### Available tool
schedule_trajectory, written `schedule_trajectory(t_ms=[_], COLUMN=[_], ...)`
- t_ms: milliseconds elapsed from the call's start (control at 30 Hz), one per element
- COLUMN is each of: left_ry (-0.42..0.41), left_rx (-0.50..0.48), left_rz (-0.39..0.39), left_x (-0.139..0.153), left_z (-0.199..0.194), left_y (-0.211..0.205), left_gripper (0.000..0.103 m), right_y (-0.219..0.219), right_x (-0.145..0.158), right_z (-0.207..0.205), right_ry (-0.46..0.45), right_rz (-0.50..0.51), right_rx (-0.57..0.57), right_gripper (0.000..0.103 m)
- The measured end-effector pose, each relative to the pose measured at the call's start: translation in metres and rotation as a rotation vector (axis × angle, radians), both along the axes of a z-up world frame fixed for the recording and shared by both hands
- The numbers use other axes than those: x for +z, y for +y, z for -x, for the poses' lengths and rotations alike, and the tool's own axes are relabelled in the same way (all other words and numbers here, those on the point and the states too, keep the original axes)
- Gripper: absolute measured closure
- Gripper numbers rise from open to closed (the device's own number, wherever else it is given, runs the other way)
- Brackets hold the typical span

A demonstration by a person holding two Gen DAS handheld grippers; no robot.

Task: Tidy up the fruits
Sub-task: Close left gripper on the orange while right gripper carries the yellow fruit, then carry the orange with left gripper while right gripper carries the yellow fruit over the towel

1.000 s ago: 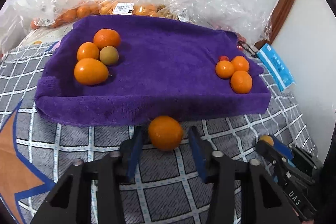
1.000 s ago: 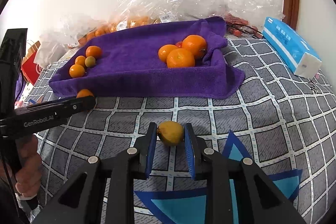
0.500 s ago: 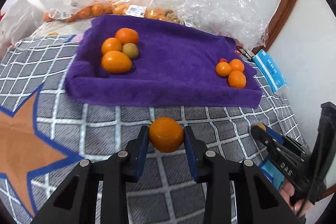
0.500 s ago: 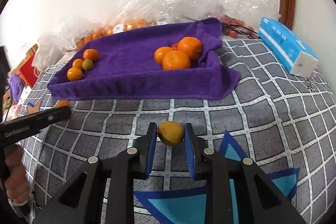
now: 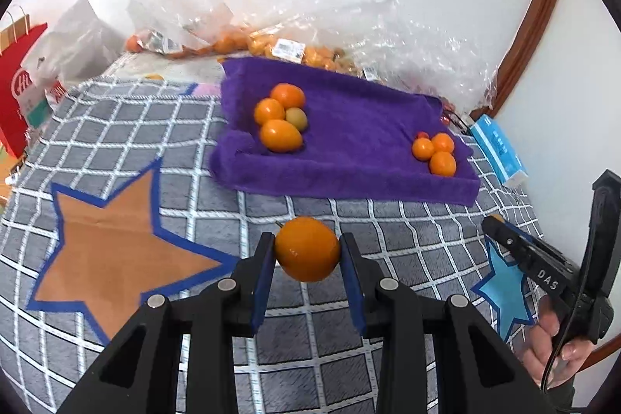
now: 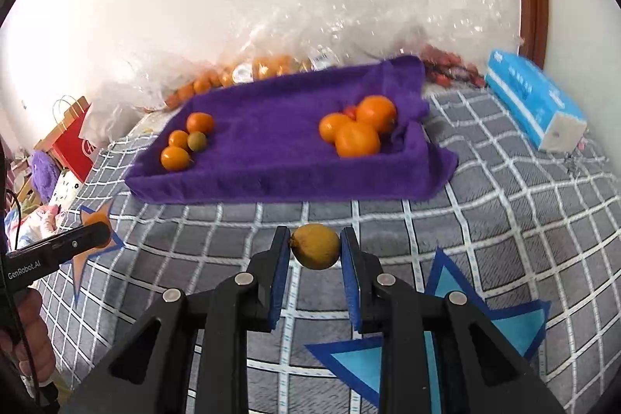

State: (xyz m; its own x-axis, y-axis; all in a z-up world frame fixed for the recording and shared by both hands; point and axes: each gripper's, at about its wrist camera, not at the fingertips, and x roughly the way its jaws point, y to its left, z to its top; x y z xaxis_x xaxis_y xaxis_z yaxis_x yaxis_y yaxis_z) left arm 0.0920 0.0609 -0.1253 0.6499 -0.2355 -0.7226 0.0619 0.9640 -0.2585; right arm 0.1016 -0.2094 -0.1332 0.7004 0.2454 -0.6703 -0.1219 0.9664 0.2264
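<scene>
Two grippers, both loaded. Left gripper [image 5: 307, 249] clenched on an orange [image 5: 306, 248], pads touching both sides, fruit at lower centre of the left view above the grey checked bedspread [image 5: 194, 142]. Right gripper [image 6: 315, 246] clamped on a yellowish lemon [image 6: 315, 246], lower centre of the right view.

Purple towel [image 5: 349, 127], mid-frame, carries two clusters:
- left cluster: three orange fruits plus one greenish fruit [image 5: 297, 118], four total
- right cluster: three oranges [image 6: 357, 138] plus a small red fruit [image 6: 350, 110], partly hidden behind them

Clear plastic bags [image 5: 271, 26] of more oranges sit behind the towel. One blue tissue pack [image 6: 531, 99] at right edge, one red paper bag [image 5: 19, 80] at left.
</scene>
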Motion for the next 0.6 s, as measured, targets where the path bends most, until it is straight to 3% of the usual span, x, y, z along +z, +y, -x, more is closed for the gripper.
schedule_trajectory(t_ms=[600], left_ry=[-0.08], left_rx=[0.01], left_rz=[0.0], left_x=[0.037], left_z=[-0.025], left_y=[0.006], left_gripper=[0.071], right_y=[-0.004], right_x=[0.042], right_z=[-0.011], right_ry=[-0.096], right_rz=[0.015], right_rx=[-0.008], right_gripper=[0.077])
